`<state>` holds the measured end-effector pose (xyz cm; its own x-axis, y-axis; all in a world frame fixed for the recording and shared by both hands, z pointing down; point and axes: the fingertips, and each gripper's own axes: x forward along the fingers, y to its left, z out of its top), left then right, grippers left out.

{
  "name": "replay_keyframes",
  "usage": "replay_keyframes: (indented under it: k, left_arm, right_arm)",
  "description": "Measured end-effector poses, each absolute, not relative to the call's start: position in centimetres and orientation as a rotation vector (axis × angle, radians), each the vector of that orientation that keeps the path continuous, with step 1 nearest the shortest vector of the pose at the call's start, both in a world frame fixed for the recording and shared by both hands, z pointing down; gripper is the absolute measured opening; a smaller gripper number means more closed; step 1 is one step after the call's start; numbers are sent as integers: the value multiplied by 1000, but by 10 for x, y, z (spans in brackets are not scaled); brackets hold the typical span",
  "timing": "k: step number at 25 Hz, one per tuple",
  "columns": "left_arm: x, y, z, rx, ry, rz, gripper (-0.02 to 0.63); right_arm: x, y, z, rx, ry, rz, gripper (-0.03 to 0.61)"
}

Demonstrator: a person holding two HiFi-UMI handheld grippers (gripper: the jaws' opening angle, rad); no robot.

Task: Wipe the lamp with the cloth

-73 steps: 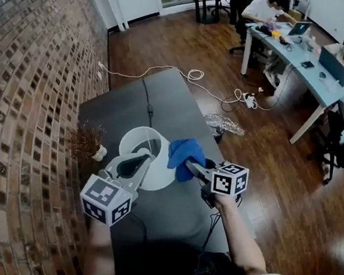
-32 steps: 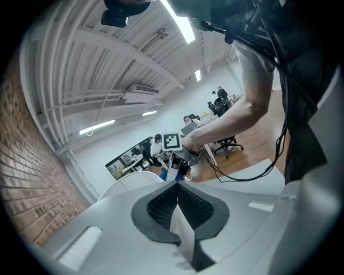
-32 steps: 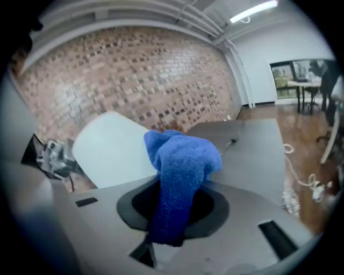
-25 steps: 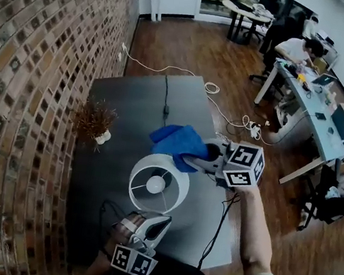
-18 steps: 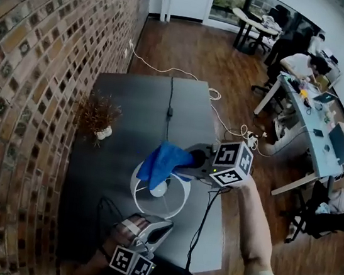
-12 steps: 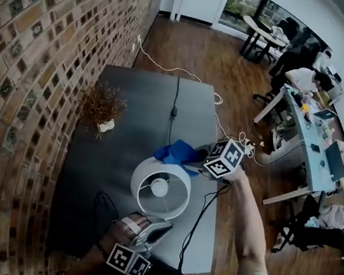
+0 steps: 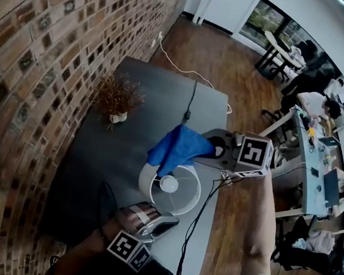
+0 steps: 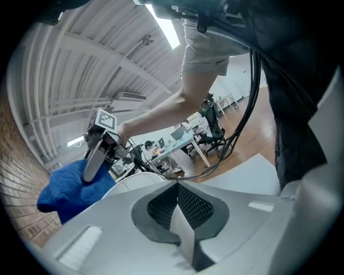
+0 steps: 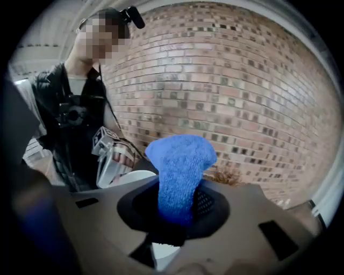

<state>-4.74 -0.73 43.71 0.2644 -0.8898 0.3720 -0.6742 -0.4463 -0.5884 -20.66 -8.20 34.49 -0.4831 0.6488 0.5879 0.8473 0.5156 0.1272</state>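
The right gripper (image 7: 211, 151), fingers clamped on the blue cloth (image 7: 177, 148), held it over the white lamp (image 7: 173, 196) on the counter (image 7: 159, 94); the left gripper (image 7: 170, 221) waited nearby, fingers together.

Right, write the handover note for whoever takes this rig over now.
Left gripper: shut, empty, on the near side of the lamp.
Right gripper: shut on the blue cloth, which hangs at the far rim of the white shade; contact not certain.
Lamp stands upright on the grey table.
Done: cloth gripped and at the shade.
Left: wipe round the shade; how much is already clean does not show.
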Motion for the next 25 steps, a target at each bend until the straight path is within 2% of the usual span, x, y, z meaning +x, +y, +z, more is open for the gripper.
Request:
replay_keyframes:
  k: [5, 10, 14, 17, 22, 25]
  left_arm:
    - [-48, -10, 436, -2236, 1390, -978, 5]
    - [-41, -12, 434, -2235, 1368, -958, 5]
    - [-35, -14, 435, -2226, 1335, -977, 5]
    - [-36, -18, 433, -2226, 1331, -966, 5]
    - [-44, -23, 427, -2216, 1337, -954, 5]
    - [-44, -23, 426, -2223, 1330, -953, 5]
  right_arm:
    - [-211, -79, 393, -1303, -1998, -543, 91]
    - [-227, -123, 467, -1134, -1873, -450, 91]
    - [-239, -163, 524, -898, -1746, -625, 91]
    - [-248, -151, 499, -912, -1781, -794, 91]
    - [-248, -51, 380, -1277, -1907, -886, 92]
    - [-230, -32, 381, -1389, -1725, -904, 92]
